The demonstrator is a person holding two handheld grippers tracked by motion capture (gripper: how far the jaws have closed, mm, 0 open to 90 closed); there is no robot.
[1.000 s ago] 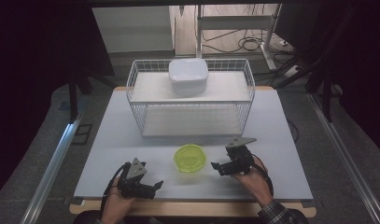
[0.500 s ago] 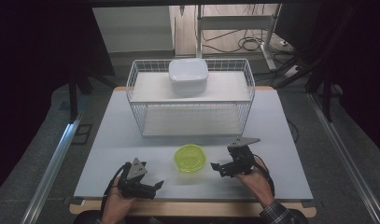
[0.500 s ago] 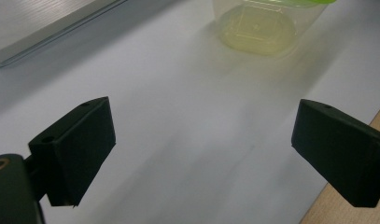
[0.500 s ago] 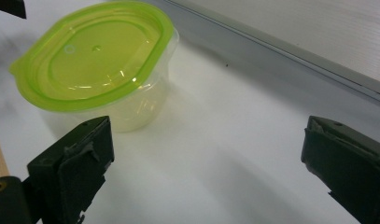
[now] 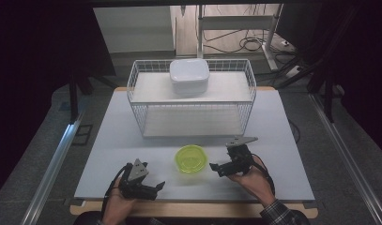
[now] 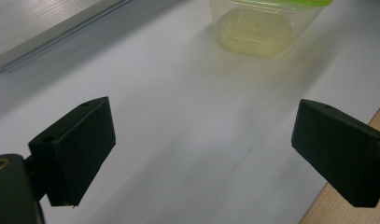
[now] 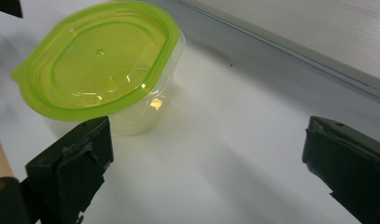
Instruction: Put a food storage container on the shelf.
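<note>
white table [image 5: 132, 136]: green-lidded container [image 5: 191, 158] between left gripper [image 5: 153, 188] and right gripper [image 5: 216, 167], apparently untouched; both jaws spread wide, empty.

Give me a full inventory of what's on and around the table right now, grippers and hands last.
container with green lid: one, clear tub, yellow-green lid on, near table edge between the grippers.
wire basket: one, white, two levels, far half of table.
white lidded box: one, white, on the basket's upper shelf.
table: one, pale grey top, wooden front edge.
left gripper: one, black, jaws open and empty, left of the container.
right gripper: one, black, jaws open and empty, right of the container.
hands: two, one holding each gripper, at near edge.
</note>
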